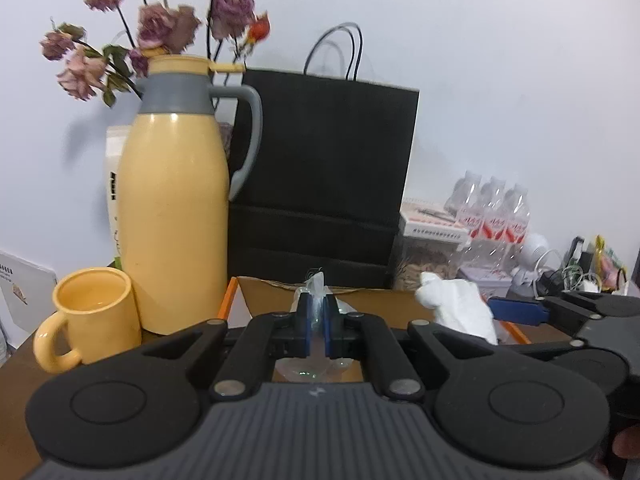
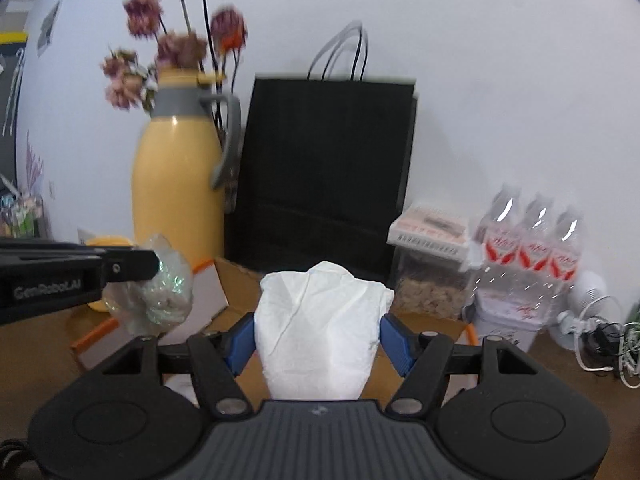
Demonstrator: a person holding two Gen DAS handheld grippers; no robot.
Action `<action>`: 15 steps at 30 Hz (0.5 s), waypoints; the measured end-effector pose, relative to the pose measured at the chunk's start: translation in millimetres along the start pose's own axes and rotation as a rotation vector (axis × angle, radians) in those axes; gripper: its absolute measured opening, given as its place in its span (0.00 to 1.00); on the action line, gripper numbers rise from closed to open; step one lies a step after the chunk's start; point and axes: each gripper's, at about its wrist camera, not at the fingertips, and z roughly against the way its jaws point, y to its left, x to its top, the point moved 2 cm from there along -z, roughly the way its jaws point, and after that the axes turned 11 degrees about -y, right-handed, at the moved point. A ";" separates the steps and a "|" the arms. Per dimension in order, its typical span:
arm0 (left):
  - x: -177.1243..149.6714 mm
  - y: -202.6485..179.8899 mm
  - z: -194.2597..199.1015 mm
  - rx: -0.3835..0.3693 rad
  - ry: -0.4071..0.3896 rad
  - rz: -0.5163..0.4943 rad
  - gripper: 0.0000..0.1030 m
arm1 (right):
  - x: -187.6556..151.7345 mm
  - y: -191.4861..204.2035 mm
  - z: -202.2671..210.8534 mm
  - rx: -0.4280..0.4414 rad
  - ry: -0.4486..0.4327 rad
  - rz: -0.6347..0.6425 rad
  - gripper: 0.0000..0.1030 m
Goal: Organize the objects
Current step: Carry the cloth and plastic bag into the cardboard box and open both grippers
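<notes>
My left gripper (image 1: 317, 316) is shut on a crumpled clear plastic bag (image 1: 316, 288) and holds it above an open cardboard box (image 1: 276, 300) with an orange rim. The same bag (image 2: 160, 296) hangs from the left gripper in the right wrist view. My right gripper (image 2: 318, 334) is shut on a white crumpled paper tissue (image 2: 320, 328) above the same box (image 2: 236, 280). The tissue (image 1: 456, 304) and the right gripper's blue finger also show at the right of the left wrist view.
A yellow thermos jug (image 1: 172, 208) with dried roses (image 1: 160, 28) behind it and a yellow mug (image 1: 92, 316) stand at the left. A black paper bag (image 1: 324, 176) stands behind the box. Water bottles (image 2: 528, 248), a snack container (image 2: 428, 280), a small fan (image 2: 592, 312) and cables lie at the right.
</notes>
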 end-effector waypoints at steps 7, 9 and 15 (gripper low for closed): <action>-10.4 1.2 -36.9 0.004 0.052 -0.038 0.07 | -11.0 -3.9 -44.3 0.004 0.097 0.016 0.69; -14.0 2.7 -43.2 0.006 0.065 -0.038 0.11 | -16.2 -3.9 -49.3 -0.002 0.121 0.020 0.78; -18.0 8.0 -44.8 0.070 0.042 -0.033 1.00 | -20.6 -11.0 -46.9 -0.040 0.129 0.006 1.00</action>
